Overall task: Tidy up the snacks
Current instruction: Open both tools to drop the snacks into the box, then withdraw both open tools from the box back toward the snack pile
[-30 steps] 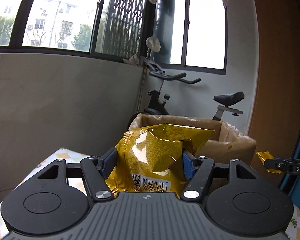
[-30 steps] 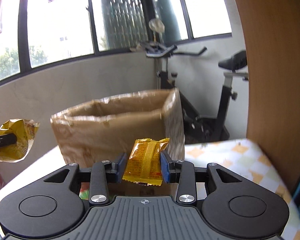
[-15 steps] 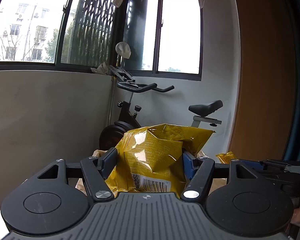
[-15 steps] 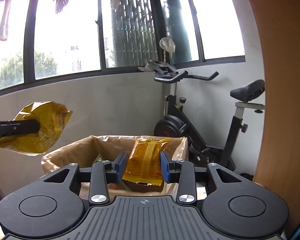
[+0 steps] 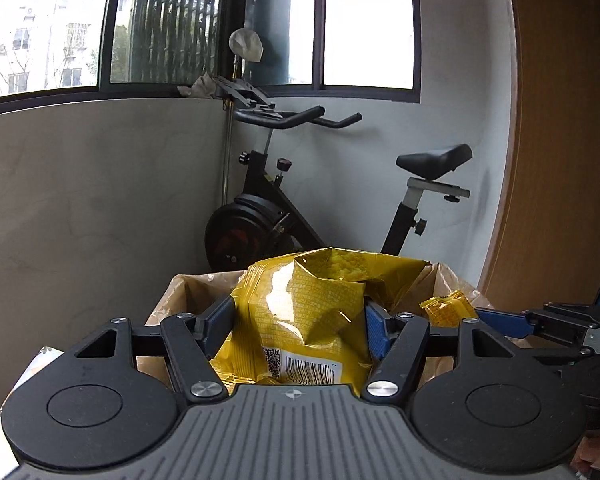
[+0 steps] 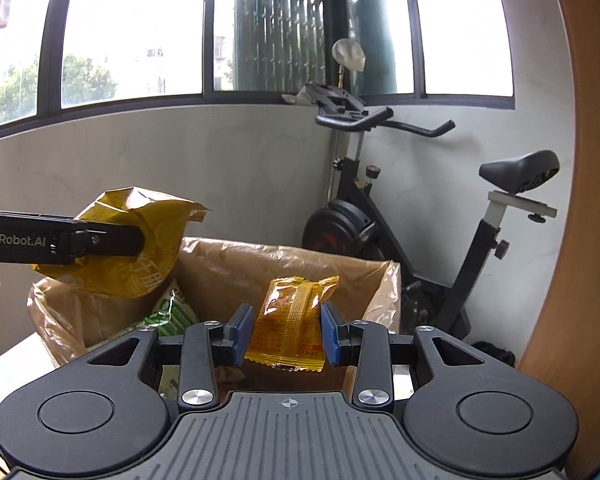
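Black claw [image 6: 287,334], blue pads [image 6: 242,330], silver screws.

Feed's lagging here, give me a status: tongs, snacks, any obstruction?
Left tongs shut on yellow chip bag. Right tongs shut on orange snack packet. Both over the lined box, green packet inside. Nothing blocking.

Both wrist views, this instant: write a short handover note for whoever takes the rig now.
Left tool: shut on the large crinkled yellow foil snack bag, held above the plastic-lined brown cardboard box.
Right tool: shut on the small orange sealed snack packet, also over the box.
Done: a green snack packet already lies inside.
Left: lower and release both packs into the box; whether other snacks remain is out of view.
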Tool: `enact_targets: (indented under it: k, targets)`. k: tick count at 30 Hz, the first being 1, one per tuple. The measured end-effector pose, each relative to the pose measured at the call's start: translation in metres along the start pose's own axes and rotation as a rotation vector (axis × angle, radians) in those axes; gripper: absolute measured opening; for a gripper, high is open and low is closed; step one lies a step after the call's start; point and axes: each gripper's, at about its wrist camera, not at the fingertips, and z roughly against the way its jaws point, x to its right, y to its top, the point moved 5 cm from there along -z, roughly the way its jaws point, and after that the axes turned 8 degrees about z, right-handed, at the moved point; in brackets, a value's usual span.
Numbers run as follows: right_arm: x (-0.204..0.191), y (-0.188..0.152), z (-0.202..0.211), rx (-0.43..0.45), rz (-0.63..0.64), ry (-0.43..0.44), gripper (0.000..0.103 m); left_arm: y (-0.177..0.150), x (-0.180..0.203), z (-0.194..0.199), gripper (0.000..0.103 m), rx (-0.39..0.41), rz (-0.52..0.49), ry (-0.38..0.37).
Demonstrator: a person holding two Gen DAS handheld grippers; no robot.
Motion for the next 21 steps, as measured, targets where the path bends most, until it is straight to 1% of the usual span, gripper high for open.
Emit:
enact_targets:
  k: [3,5,8,9,10,13,21]
  targets:
    - [-0.002,-0.006,-0.002,-0.026,0.001,-0.003,0.034,-0.004,-0.001,-0.007,0.070,-0.025,-0.005,0.004]
    - [-0.001,-0.009,-0.001,-0.034,0.006,-0.004,0.035,-0.005,-0.003,-0.008,0.073,-0.037,-0.009,0.000]
    - [-0.001,-0.011,0.003,-0.036,0.018,-0.020,0.041,-0.006,-0.004,-0.005,0.082,-0.035,-0.024,-0.004]
    - [0.000,-0.012,0.005,-0.036,0.017,-0.021,0.044,-0.005,-0.004,-0.003,0.087,-0.031,-0.032,-0.003]
    - [0.000,-0.012,0.007,-0.036,0.017,-0.024,0.046,-0.005,-0.005,-0.001,0.090,-0.026,-0.038,-0.001]
    - [0.001,-0.013,0.013,-0.029,0.018,-0.032,0.047,-0.003,-0.006,0.004,0.090,-0.023,-0.052,0.008]
    - [0.000,-0.011,0.038,-0.015,0.033,-0.049,0.047,-0.001,-0.019,0.027,0.090,-0.030,-0.014,0.008]
